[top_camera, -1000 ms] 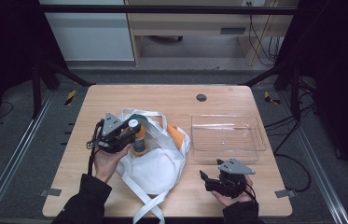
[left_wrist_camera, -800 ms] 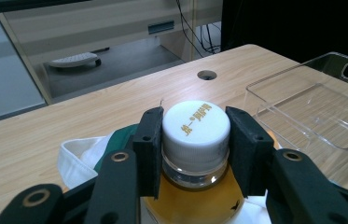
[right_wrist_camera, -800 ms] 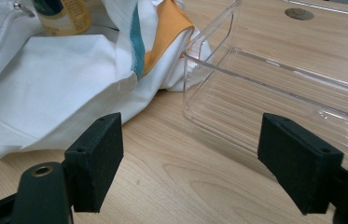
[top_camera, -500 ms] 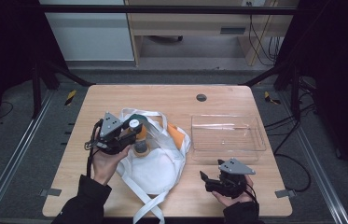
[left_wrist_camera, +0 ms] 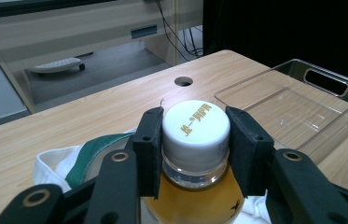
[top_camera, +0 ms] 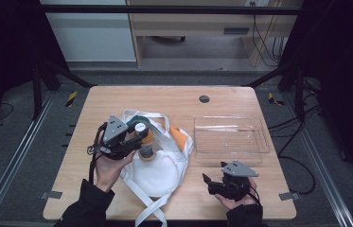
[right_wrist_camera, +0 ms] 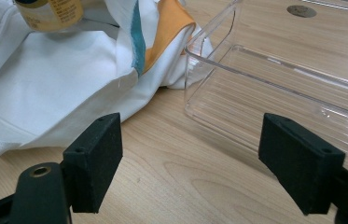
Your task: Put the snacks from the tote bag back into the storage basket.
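Bottle point(left_wrist_camera: 195, 186) of orange drink sits clamped at its white cap point(left_wrist_camera: 196, 125) between the pads of the left claw point(top_camera: 138, 135), over the white bag point(top_camera: 157, 165) lying on the bench point(top_camera: 164, 97). A second capless bottle point(top_camera: 146, 152) shows just below it in the bag's mouth. Right claw point(top_camera: 214, 182) rests low near the bench's front edge, jaws spread wide with nothing between them, just beside the clear tray point(top_camera: 231, 137), which stands right of the bag.
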### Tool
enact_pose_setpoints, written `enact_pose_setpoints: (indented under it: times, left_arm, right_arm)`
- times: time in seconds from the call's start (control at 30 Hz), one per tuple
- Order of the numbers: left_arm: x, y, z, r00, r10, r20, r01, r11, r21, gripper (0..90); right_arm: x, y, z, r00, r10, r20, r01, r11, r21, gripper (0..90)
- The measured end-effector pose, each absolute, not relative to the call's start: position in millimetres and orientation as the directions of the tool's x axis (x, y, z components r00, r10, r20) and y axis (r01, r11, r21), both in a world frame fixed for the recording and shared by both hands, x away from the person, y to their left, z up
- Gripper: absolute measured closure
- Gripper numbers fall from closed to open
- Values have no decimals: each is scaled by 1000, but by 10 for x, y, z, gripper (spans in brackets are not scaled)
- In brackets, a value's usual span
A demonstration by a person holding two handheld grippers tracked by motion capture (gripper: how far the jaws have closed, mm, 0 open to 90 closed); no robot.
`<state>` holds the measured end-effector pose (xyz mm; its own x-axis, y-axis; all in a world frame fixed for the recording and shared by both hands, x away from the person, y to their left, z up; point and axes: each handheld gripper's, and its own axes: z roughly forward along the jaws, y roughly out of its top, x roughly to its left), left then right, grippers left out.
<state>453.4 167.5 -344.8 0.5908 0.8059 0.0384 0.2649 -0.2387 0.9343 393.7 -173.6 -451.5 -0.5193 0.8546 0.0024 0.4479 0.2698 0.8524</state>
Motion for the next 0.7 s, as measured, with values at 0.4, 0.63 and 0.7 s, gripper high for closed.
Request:
enact_pose_setpoints:
  times: [0.4, 0.63, 0.7]
  left_arm:
    - [4454, 1621, -3345, 606, 794, 48, 245, -244, 938, 588]
    - [4453, 1558, -3317, 616, 787, 41, 245, -241, 939, 588]
    - [4453, 1514, -3293, 622, 782, 39, 239, -237, 942, 588]
  right_arm:
    - [3940, -1727, -4518, -523, 852, -6, 444, 278, 852, 221]
    - [3940, -1723, -4520, -523, 852, -7, 445, 280, 851, 220]
    - [3937, -1716, -4519, -521, 853, -6, 447, 279, 850, 219]
